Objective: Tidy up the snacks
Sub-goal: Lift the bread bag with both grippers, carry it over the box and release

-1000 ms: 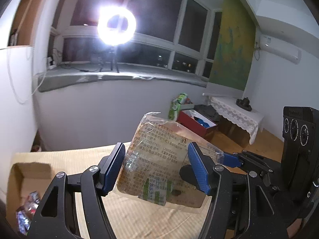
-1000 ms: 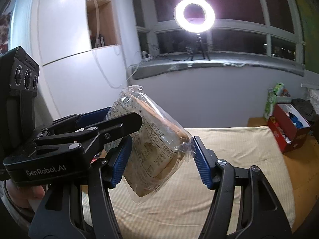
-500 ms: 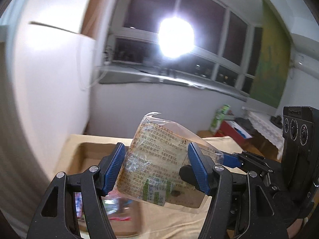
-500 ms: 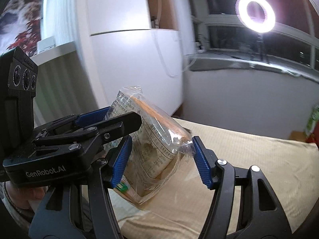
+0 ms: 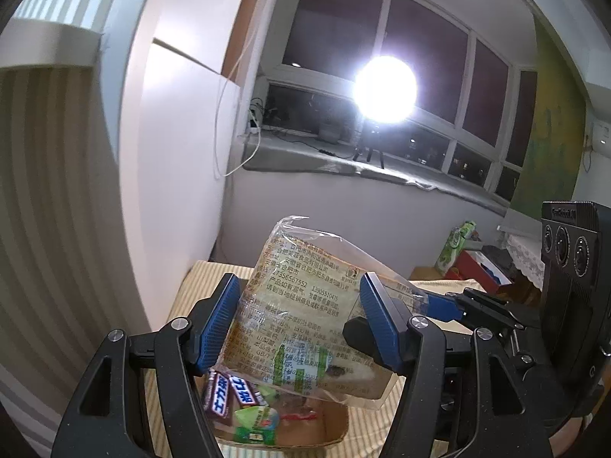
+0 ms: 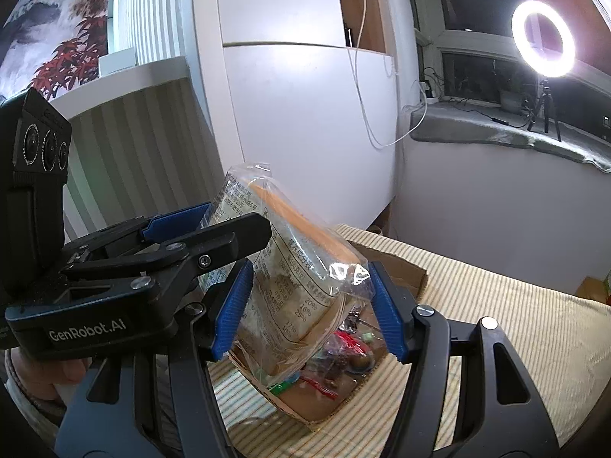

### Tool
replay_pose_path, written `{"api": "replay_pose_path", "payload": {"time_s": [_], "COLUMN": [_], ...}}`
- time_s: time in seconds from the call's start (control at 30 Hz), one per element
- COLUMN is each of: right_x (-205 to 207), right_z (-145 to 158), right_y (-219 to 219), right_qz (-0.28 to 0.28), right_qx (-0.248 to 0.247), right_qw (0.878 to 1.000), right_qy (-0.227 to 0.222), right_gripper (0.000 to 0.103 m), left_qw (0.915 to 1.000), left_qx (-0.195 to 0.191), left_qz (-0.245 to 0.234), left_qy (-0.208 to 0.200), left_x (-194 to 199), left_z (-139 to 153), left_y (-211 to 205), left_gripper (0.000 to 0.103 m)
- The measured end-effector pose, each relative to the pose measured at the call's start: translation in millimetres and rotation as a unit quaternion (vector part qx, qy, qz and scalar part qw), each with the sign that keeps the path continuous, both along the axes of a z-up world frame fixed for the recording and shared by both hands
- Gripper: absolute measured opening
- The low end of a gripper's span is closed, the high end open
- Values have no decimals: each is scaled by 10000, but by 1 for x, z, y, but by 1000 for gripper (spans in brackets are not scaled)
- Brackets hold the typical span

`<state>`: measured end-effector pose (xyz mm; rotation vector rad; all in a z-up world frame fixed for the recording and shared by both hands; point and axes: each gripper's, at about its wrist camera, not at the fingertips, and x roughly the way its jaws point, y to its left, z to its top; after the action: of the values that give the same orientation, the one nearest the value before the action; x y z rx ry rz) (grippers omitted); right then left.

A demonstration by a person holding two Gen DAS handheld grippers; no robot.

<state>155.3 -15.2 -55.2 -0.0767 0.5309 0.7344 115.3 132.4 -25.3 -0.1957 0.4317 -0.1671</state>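
Note:
A clear-wrapped bread packet [image 5: 305, 316] with printed text is held in the air between both grippers; it also shows in the right wrist view [image 6: 290, 282]. My left gripper [image 5: 301, 320] is shut on its sides. My right gripper [image 6: 305, 305] is shut on it too, crossing the left one at a right angle. Below the packet sits an open cardboard box [image 5: 336, 435] holding several wrapped snacks [image 5: 236, 393]; the box also shows in the right wrist view [image 6: 397, 267]. The packet hangs just above the box opening.
The box stands on a surface with a striped beige cloth [image 6: 496, 305]. A white cabinet [image 6: 305, 114] and a striped wall stand close on the left. A ring light [image 6: 542, 44] stands on the window sill. A red box [image 5: 477, 267] sits far right.
Both grippers have swung left together with the bread packet, from over the bare cloth to above the cardboard box. The grip on the packet has not changed.

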Motion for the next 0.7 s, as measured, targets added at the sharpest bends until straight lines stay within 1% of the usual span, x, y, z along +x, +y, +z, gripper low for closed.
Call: {"api": "replay_pose_path", "payload": {"time_s": [0.17,0.43,0.57,0.7], "right_x": [7,29,43,57], "right_z": [-7,-37,-58,-86], "right_y": [10,22,27,28], "right_qz": [39,75,88,14], "right_qx": [-62,-173,-222,-315], "right_qw": [9999,9989,9978,9959], "right_qy": [90,421,624,850], "right_gripper": [64,64,64,64], "left_qw": [10000,9993,9984,9967], "left_qx": [-40,-113,-171,-282], "left_qz": [64,103,130,163], "left_qy": [64,327,518,744], "left_x": [3,17,29,43], "left_z": [-8,-31,-48,-70], "left_y": [10,17,22,23], "left_gripper": [64,64,64,64]}}
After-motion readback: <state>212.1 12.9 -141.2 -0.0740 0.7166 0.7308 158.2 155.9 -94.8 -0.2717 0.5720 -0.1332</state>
